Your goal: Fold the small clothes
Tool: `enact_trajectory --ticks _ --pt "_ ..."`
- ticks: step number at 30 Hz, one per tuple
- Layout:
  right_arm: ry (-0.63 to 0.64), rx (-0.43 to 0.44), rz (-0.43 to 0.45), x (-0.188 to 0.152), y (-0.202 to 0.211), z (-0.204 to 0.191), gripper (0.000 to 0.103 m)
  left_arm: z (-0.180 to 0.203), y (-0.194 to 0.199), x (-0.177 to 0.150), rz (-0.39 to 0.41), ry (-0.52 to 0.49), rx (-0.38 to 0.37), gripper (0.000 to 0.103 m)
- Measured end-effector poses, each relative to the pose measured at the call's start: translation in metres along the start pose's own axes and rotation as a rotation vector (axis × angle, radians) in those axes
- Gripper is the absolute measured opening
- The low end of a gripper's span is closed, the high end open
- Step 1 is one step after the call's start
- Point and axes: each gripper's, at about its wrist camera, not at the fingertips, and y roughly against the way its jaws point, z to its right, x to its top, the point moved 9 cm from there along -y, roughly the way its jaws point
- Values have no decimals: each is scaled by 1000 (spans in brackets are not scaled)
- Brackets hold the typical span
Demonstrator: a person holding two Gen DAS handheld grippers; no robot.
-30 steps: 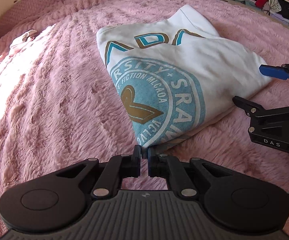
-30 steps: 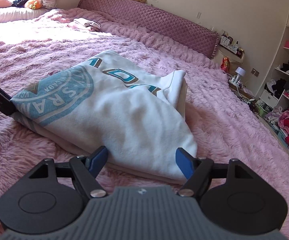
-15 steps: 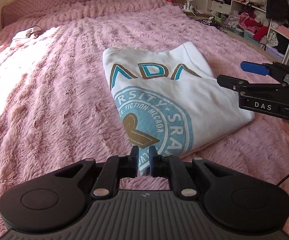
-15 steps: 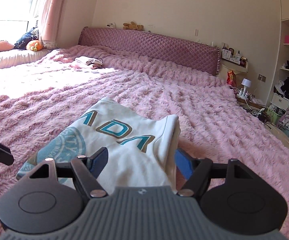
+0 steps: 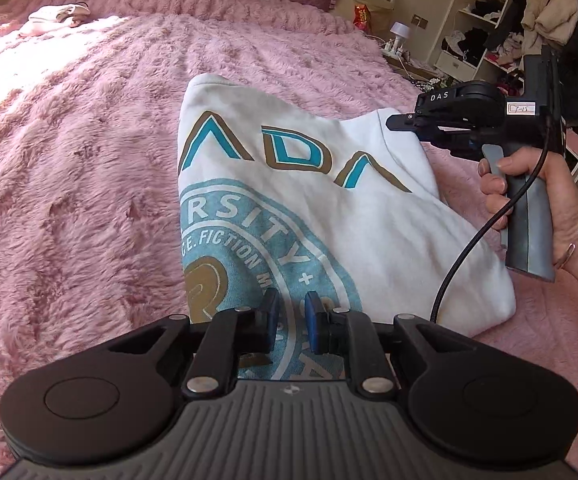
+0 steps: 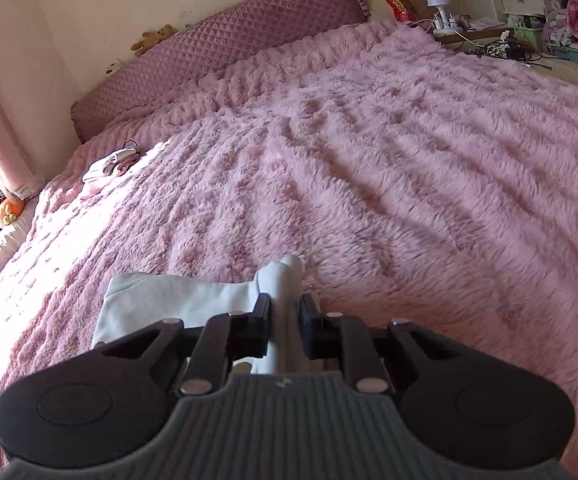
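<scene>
bed: covered by a shaggy pink blanket, quilted mauve headboard at far end. lying on the blanket: folded white sweatshirt with teal-and-gold print; small pale crumpled garment near the headboard.

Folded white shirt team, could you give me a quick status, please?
Right gripper just closed on shirt edge. Left gripper opening, empty. Nothing blocking.

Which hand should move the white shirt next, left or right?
Probably right. The right gripper has just closed on a bunched edge of the white shirt; the left gripper has just been opening, nothing between its pads.
</scene>
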Motion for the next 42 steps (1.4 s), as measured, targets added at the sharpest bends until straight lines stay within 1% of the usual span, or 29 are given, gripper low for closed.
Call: enact_trajectory --ticks 1,3,4,5,8,10,11,13,14,15,16,18,20,21,24,27,29,30,31,32,33,38,40,42 --pt "-6 41 20 3 1 -5 10 0 0 -1 1 6 4 20" --pt "4 78 72 8 5 -12 9 -1 1 -3 3 18 8 20" --pt "9 83 95 11 6 -12 9 -2 1 -4 7 20 11 20" --pt "15 69 98 12 3 -10 9 -2 1 -5 13 20 15 20" --pt "0 -29 9 -2 -21 17 9 3 -1 -6 19 -2 33 20" --pt "-17 -46 -39 -13 -33 33 9 4 -3 -7 15 3 36 20" --pt "-33 -55 -44 -18 -34 42 10 3 -4 -7 11 3 37 20" --pt "-56 -43 -40 -19 -29 51 20 2 -5 -7 8 2 37 20" --pt "-62 -50 -29 -17 -23 53 34 2 -5 -8 6 0 35 20" --pt "-56 -44 -14 -15 -13 52 37 1 -5 -8 5 3 32 20" --pt "-41 -18 -1 -13 1 48 36 0 -6 -8 3 8 28 20" --pt "-7 45 -4 -17 31 40 36 -2 -7 -6 -3 16 21 20" --pt "7 102 -26 -32 66 36 38 -3 -7 -6 -4 25 19 20" --pt "8 117 -41 -41 78 36 40 -3 -8 -6 -3 23 21 20" --pt "-19 140 -109 -81 117 41 40 -2 -8 -6 0 21 27 20" --pt "-39 126 -137 -112 137 46 41 -1 -8 -6 -8 27 32 20" --pt "-46 126 -159 -124 140 45 41 -1 -8 -5 -16 31 36 20" --pt "-50 124 -163 -130 140 45 38 -1 -9 -4 -22 31 40 20" --pt "-51 126 -175 -135 138 43 29 -1 -9 -4 -24 30 43 20" --pt "-46 136 -195 -139 136 40 6 0 -9 -4 -27 30 46 20" --pt "-52 129 -201 -140 135 39 6 0 -9 -4 -29 29 50 20" --pt "-63 120 -150 -130 155 34 4 -1 -9 -2 -33 35 52 20" --pt "-63 95 -170 -135 153 37 3 -1 -7 -2 -28 45 44 20" --pt "-65 67 -198 -147 144 44 4 -2 -4 -1 -17 58 30 20"
